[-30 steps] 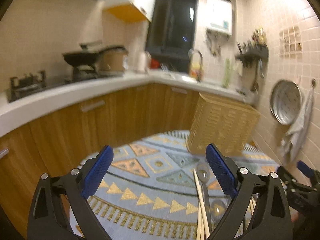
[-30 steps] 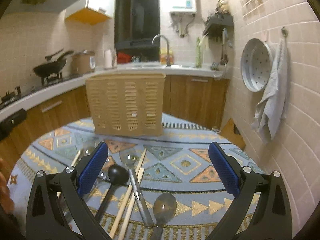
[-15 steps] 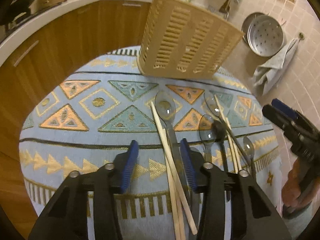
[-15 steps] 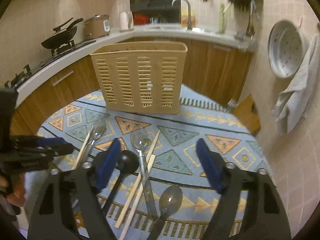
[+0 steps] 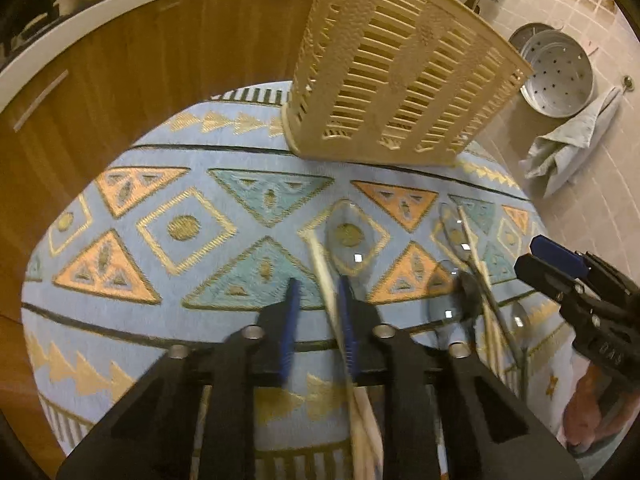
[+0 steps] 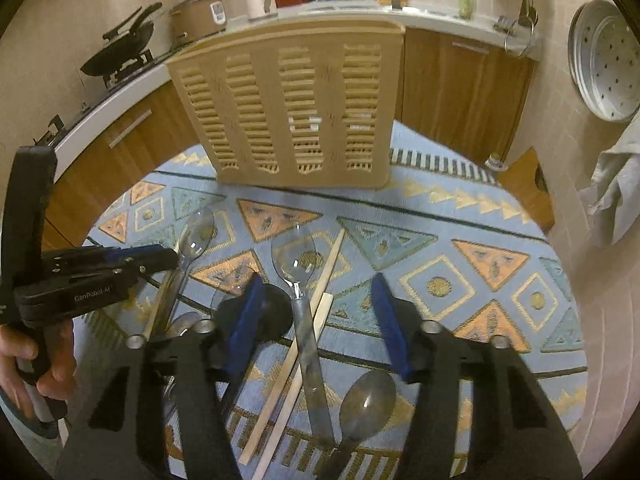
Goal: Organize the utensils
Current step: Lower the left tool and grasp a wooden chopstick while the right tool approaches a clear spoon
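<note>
Low centre of left wrist view: left tool [image 5: 316,316] has just been closing, now pinched on pale wooden chopsticks [image 5: 326,280]. Right tool [image 6: 316,320], jaws closing yet apart, straddles clear-bowled spoon [image 6: 298,276] untouched. Beige slatted plastic basket [image 6: 288,108], upper centre, apparently unfilled; utensils all on patterned table [image 6: 460,240]. Only right view shows grey spoon [image 6: 366,400].

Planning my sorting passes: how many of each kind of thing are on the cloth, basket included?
spoons: 5 (4 clear or metal, 1 black)
chopsticks: 4
basket: 1
total: 10
</note>
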Demonstrator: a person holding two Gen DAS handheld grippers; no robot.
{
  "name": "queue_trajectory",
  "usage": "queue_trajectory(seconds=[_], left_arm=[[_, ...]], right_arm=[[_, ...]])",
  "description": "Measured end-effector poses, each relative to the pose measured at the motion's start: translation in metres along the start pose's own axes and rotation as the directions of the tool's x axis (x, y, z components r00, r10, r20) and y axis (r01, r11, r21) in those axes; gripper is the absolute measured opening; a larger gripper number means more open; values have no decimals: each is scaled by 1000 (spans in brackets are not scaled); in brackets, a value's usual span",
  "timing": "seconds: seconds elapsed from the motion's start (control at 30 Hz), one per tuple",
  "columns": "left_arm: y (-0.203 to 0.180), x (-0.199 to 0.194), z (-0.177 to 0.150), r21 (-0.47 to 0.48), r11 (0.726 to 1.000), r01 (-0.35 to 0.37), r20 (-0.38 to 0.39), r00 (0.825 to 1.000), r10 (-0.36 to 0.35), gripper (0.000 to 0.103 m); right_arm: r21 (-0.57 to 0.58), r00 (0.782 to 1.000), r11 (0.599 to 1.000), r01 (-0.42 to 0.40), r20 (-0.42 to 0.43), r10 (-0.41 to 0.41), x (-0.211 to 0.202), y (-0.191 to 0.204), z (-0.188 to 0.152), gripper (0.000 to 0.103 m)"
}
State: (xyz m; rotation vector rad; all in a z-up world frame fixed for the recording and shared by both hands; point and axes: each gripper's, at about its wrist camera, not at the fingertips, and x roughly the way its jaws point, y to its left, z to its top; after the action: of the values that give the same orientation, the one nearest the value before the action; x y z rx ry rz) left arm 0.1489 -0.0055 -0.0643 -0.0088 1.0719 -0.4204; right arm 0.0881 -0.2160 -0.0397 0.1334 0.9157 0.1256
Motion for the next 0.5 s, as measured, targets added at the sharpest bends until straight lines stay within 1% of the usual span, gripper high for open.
queue_trajectory(seconds=[0.1,0.17,0.23,0.33,0.43,0.5], left_arm=[[8,1,3,8,1000,23,-20,1000,-23,4],[14,1,5,17,999,42,-34,999,-42,4],[16,-1,7,55,998,37,-51,998,-34,4],[20,-2,9,64,997,50,-72,996,-46,4],[16,-1,10,84,996,31,-69,997,-25,5],[14,-1,11,91,996,27,-79,997,-19,8]], right_arm=[[23,999,999,-38,-27,39,6,-4,9,44],[20,998,999,-41,-43,42,8,-5,14,44],[10,997,999,-45,-70,45,11,-6,22,44],[-4,992,998,-58,-111,57,19,-6,32,44],[-38,987,998,-59,-150,53,30,0,42,44],[-55,981,996,-72,-186,61,40,3,47,44]])
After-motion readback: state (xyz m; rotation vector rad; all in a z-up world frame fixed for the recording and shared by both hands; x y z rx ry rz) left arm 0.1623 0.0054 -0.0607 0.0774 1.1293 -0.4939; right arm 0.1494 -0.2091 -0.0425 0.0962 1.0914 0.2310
